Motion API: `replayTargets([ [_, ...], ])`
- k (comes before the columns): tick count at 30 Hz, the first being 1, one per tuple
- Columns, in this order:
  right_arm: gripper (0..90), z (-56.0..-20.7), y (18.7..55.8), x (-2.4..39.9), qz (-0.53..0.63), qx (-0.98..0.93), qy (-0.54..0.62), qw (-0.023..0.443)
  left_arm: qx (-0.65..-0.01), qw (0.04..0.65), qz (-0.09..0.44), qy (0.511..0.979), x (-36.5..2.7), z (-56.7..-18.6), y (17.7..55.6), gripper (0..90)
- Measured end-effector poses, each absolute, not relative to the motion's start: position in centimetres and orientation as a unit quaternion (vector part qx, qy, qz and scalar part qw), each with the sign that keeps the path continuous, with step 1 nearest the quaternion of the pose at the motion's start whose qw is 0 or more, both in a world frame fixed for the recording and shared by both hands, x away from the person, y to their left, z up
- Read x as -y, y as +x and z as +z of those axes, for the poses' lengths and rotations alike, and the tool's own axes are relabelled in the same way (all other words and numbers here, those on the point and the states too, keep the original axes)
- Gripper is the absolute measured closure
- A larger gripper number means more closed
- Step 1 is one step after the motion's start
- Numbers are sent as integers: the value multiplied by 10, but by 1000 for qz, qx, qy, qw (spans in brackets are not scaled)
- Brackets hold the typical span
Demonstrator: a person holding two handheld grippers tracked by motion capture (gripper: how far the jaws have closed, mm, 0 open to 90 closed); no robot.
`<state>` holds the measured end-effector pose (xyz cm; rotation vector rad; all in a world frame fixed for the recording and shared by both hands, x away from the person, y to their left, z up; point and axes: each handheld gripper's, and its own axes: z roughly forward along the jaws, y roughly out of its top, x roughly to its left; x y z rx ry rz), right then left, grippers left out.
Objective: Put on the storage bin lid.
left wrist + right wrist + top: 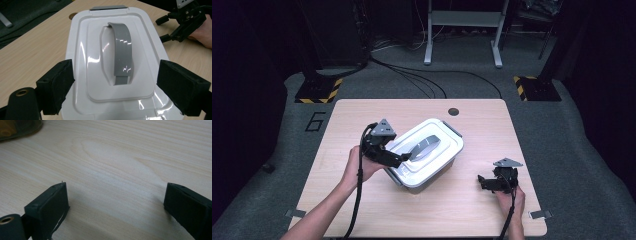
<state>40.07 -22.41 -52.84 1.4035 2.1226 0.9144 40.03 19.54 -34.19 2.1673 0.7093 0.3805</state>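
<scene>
Box (427,157) sits mid-table, white plastic w/ a lid, turned on a diagonal, one corner toward the person. Grey handle (121,53) lies flat in the lid's recess, grey latch (110,7) at the far end looks down, so the lid reads as shut & seated.

Left gripper (403,158) hangs over the box's near-left corner, jaws spread wide, nothing between them. In the left gripper view the two black pads (58,86) flank the lid's near edge on either side w/o pressing on it, handle dead ahead on the centre line. Judgement: that line-up fits either a release from the near end of the lid or a set-up to go for the handle; which one, hard to say.

Left hand (361,165) grips the tool from behind, wrist cocked, forearm coming in from the bottom-left, tool tilted down & forward toward the lid, grey plate on top.

Right gripper (482,182) is parked near the table's right-front part, well apart from the box, jaws apart too, over bare wood (120,165). Right hand (512,196) rests low on the table (362,115), tool pointing left toward the box. Probably idle, kept clear so the left has room.
</scene>
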Motion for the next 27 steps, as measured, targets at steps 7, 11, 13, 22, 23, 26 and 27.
replayTargets([
  [7, 49, -528, 401, 224, 330, -766, 507, 217, -294, 409, 167, 848, -224, -335, 388, 116],
  [11, 49, -528, 401, 224, 330, -766, 507, 217, -305, 410, 180, 841, -246, -334, 380, 113],
  [13, 49, -528, 401, 224, 330, -766, 507, 217, -313, 412, 184, 836, -253, -335, 377, 110],
  [22, 49, -528, 401, 224, 330, -766, 507, 217, -355, 401, 203, 820, -289, -352, 369, 88],
  [23, 49, -528, 401, 224, 330, -766, 507, 217, -355, 401, 203, 820, -289, -352, 369, 82],
  [26, 49, -528, 400, 224, 330, -766, 507, 218, -365, 392, 210, 818, -298, -360, 368, 79],
  [27, 49, -528, 400, 224, 330, -766, 507, 218, -370, 391, 212, 816, -302, -363, 367, 72],
])
